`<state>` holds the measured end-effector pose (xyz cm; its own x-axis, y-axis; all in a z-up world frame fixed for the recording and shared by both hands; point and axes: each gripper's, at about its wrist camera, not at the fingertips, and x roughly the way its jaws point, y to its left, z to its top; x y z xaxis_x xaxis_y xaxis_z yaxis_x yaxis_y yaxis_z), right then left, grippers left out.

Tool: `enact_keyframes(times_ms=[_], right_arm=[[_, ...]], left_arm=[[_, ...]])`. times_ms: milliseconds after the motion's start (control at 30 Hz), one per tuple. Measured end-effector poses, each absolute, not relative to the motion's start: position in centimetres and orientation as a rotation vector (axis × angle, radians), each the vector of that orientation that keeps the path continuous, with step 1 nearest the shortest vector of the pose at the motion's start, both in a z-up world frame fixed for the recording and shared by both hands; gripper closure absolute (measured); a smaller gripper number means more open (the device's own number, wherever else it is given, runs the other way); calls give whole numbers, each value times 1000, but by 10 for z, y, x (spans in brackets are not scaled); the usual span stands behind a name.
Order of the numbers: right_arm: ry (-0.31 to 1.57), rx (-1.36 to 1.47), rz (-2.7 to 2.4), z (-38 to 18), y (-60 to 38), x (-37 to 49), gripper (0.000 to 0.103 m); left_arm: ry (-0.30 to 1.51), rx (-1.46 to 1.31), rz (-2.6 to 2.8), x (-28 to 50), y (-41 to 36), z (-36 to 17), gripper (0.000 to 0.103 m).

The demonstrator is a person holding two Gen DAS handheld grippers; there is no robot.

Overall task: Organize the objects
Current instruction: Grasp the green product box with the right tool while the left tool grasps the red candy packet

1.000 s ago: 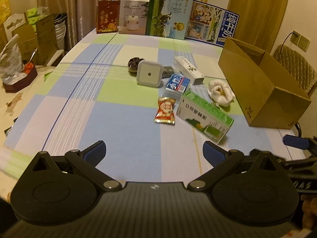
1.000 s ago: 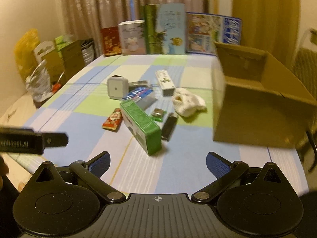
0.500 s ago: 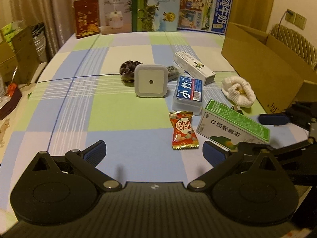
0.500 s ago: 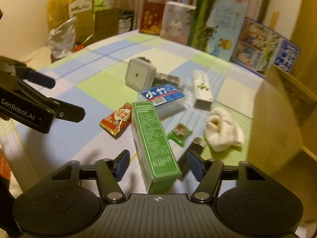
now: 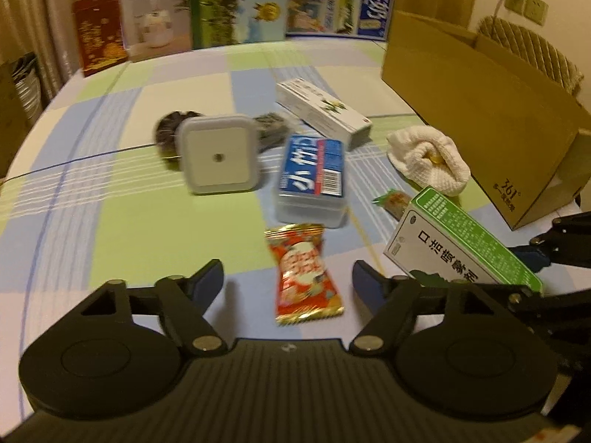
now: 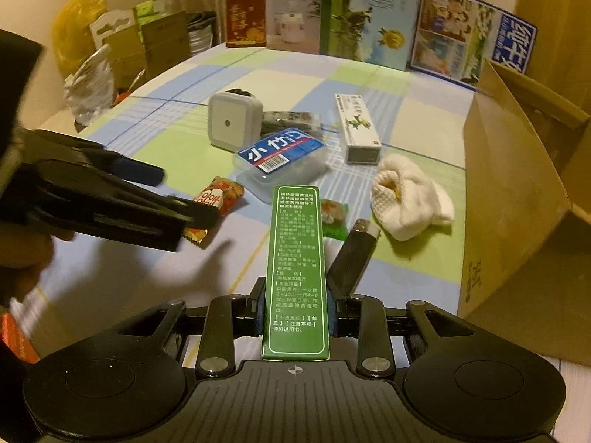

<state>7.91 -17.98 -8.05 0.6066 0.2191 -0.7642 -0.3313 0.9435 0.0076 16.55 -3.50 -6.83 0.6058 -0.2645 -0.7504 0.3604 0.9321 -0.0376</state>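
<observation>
While the right gripper (image 6: 295, 310) is clamping the green box (image 6: 297, 269) near its back end, w/ most of the length sticking out ahead, the job is looking like a carry to the carton (image 6: 517, 199) on the right. Best bet imo: be keeping the squeeze firm, lifting level so the long front isn't sagging or twisting betw. the pads, and swinging wide of the sock (image 6: 410, 199) and the dark stick (image 6: 354, 254) lying just beside the box. Left gripper (image 5: 288, 280) is sitting w/ jaws apart, empty, hovering over the candy (image 5: 304, 277), prob. lining up that pick.

Count on the cloth: 1 green box, 1 candy, 1 blue-lid tub (image 5: 312, 181), 1 white cube (image 5: 218, 158), 1 white box (image 5: 321, 110), 1 sock, 1 small green sweet (image 6: 334, 217), 1 dark stick, 1 dark wrapped pack (image 6: 291, 120), 1 dark round thing (image 5: 170, 129) behind the cube, too blurred to name. Also 1 carton, and 4 boxes (image 6: 365, 14) standing at the back.
</observation>
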Motion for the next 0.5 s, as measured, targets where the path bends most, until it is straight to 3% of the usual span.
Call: enact_keyframes(times_ms=[67, 233, 333, 500], right_arm=[[863, -138, 321, -80, -181, 80, 75], [838, -198, 333, -83, -175, 82, 74], [826, -201, 346, -84, -171, 87, 66], [847, -203, 338, -89, -165, 99, 65]], left_arm=[[858, 145, -365, 171, -44, -74, 51], [858, 175, -351, 171, -48, -78, 76], [863, 184, -327, 166, -41, -76, 78], [871, 172, -315, 157, -30, -73, 81]])
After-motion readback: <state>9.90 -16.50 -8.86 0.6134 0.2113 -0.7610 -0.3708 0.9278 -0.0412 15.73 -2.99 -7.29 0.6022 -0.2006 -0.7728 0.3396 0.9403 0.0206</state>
